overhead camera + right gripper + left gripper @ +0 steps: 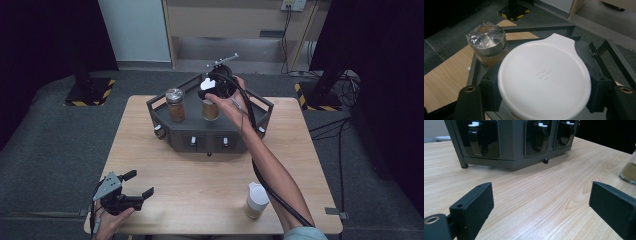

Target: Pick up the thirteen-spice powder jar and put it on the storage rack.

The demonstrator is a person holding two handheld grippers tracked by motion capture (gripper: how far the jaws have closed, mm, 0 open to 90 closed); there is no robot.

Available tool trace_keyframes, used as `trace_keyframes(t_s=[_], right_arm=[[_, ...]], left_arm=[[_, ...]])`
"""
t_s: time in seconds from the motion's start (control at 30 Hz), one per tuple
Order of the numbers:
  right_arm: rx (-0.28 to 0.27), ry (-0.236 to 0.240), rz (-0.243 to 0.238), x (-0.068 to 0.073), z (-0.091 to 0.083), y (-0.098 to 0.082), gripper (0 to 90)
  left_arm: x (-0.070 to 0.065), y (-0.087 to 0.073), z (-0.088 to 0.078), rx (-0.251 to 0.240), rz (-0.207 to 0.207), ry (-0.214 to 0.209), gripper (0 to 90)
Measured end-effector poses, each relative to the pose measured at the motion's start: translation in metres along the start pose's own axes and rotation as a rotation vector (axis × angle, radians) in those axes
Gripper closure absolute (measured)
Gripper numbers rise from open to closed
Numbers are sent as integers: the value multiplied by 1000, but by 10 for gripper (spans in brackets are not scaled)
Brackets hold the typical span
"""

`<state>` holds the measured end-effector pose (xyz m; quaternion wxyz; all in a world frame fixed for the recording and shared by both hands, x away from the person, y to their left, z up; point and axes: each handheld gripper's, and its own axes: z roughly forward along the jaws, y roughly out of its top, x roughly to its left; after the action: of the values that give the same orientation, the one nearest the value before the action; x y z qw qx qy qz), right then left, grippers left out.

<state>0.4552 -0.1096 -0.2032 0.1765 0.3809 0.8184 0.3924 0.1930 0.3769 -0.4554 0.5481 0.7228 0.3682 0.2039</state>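
Note:
My right gripper (214, 88) is over the dark grey rack (165, 125) at the back of the table, shut on a round white lid (544, 77) with a jaw pressing each side. Directly under that lid (206, 84) stands a jar of brown powder (210, 110) on the rack; I cannot tell whether the lid sits on it. A foil-topped jar (175, 104) stands to its left (488, 42). My left gripper (131, 184) rests open at the table's front left corner, and nothing lies between its jaws (541, 202).
A third jar with a white lid (256, 200) stands near the front right of the table and shows at the edge (629, 170) of the left gripper view. The rack's front face (511, 145) carries several black clips. Cables and stand bases lie on the floor behind.

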Motion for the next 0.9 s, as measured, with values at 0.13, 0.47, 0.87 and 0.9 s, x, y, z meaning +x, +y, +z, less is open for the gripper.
trace_keyframes(t_s=[0.13, 0.47, 0.87, 0.9], right_arm=[[5, -2, -5, -2, 9, 3, 309], [24, 8, 9, -12, 28, 1, 309], [33, 24, 16, -15, 35, -1, 309], [34, 26, 18, -15, 36, -1, 309]], left_arm=[[1, 0, 0, -1, -2, -1, 47], [2, -1, 1, 0, -4, -3, 47], [1, 0, 1, 2, -1, -3, 47], [1, 0, 1, 2, -1, -3, 47]])
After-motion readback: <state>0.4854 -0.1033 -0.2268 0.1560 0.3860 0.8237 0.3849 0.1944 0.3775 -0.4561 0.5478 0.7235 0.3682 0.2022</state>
